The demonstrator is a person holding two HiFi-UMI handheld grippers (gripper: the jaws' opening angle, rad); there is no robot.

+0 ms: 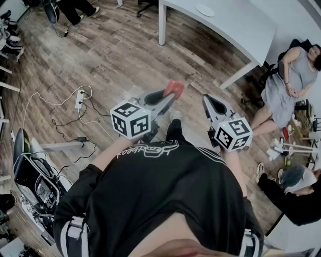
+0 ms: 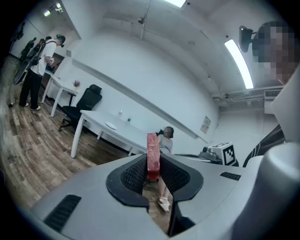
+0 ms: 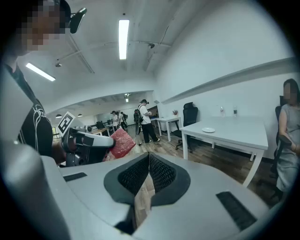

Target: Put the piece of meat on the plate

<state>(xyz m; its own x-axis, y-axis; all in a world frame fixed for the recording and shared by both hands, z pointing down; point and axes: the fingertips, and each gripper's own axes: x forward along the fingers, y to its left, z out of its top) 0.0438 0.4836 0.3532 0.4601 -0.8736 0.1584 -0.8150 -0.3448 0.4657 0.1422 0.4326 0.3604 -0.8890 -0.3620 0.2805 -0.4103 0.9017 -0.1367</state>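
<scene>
Shoulders in a black shirt (image 1: 150, 196) are seen closest in the head view, with both grippers held out ahead above a wood floor (image 1: 115, 55). A slab of red meat (image 1: 175, 89) is clamped between the pads of the left gripper (image 1: 169, 98), with much of it sticking out past the jaw tips. Beside it, the right gripper (image 1: 207, 99) is carried empty, its jaws pressed together. Farther off, a white plate (image 1: 204, 10) is set on a white table (image 1: 235, 30), well apart from the meat. A seated person (image 1: 283, 83) is seen just beyond the table's corner.
</scene>
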